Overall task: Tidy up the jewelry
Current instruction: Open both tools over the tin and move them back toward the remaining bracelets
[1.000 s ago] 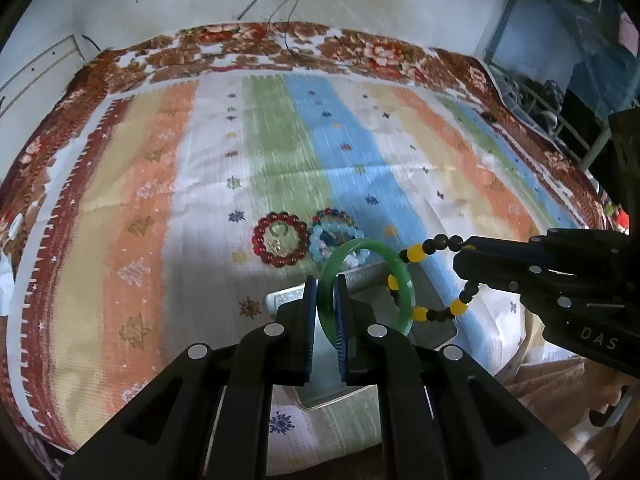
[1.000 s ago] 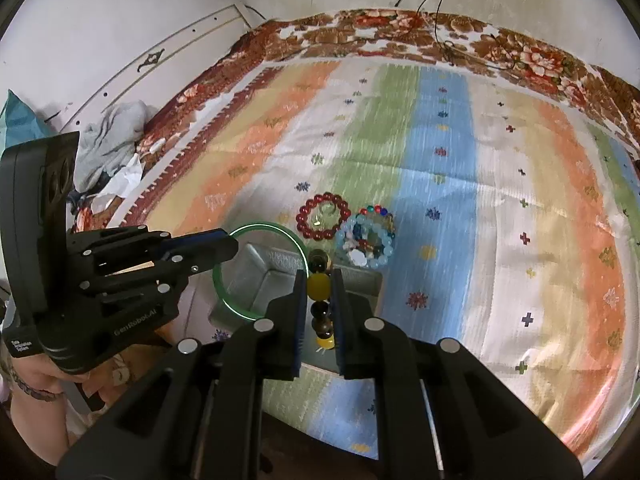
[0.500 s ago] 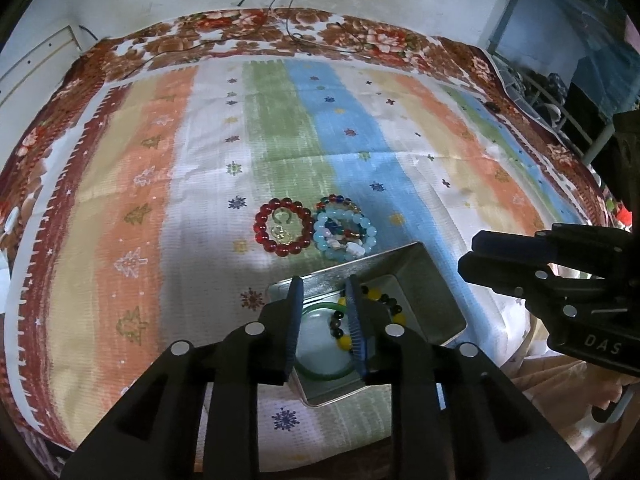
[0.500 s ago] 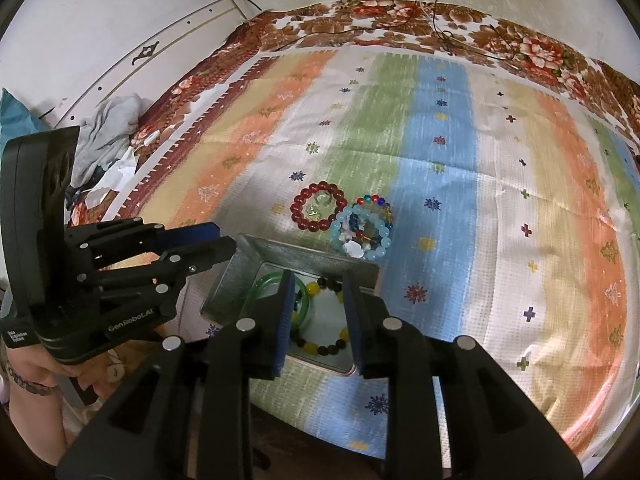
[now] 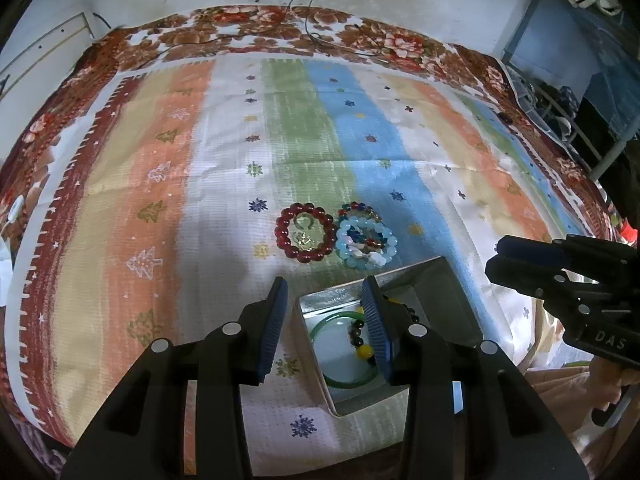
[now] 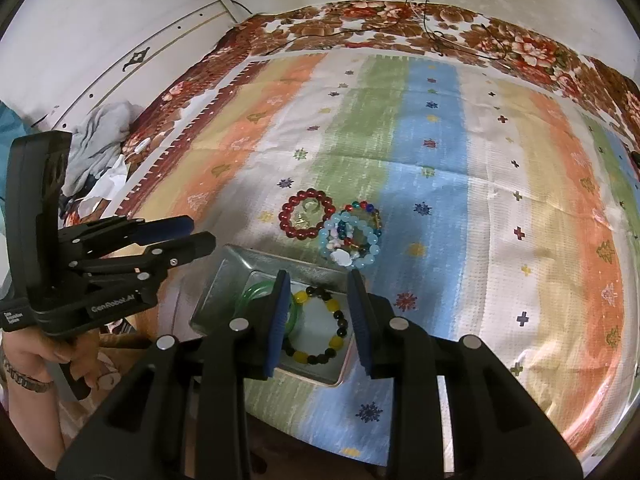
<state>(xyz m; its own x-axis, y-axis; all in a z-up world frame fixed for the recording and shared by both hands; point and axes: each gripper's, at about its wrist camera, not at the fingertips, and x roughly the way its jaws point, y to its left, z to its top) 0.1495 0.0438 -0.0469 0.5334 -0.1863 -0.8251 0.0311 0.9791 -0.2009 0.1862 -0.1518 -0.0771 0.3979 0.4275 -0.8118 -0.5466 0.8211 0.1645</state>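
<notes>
A metal tray [image 5: 448,280] [image 6: 224,264] sits near the front of the striped cloth. In it lie a green bangle [image 5: 320,332] [image 6: 256,292] and a black and yellow bead bracelet [image 5: 362,350] [image 6: 336,308]. A red bead bracelet [image 5: 306,234] [image 6: 306,218] and a pile of light blue and mixed bead bracelets [image 5: 366,240] [image 6: 352,236] lie on the cloth just beyond the tray. My left gripper [image 5: 326,300] is open and empty above the tray's left edge. My right gripper [image 6: 318,292] is open and empty above the tray.
The striped cloth [image 5: 200,200] covers a bed with a floral border. Cables [image 5: 312,32] lie at the far edge. A pile of clothes [image 6: 96,148] lies left of the bed. Dark furniture [image 5: 580,92] stands at the right.
Both grippers let go: the green bangle and the black and yellow bracelet dropped into the tray. Both jaws then opened wider and drew back a little.
</notes>
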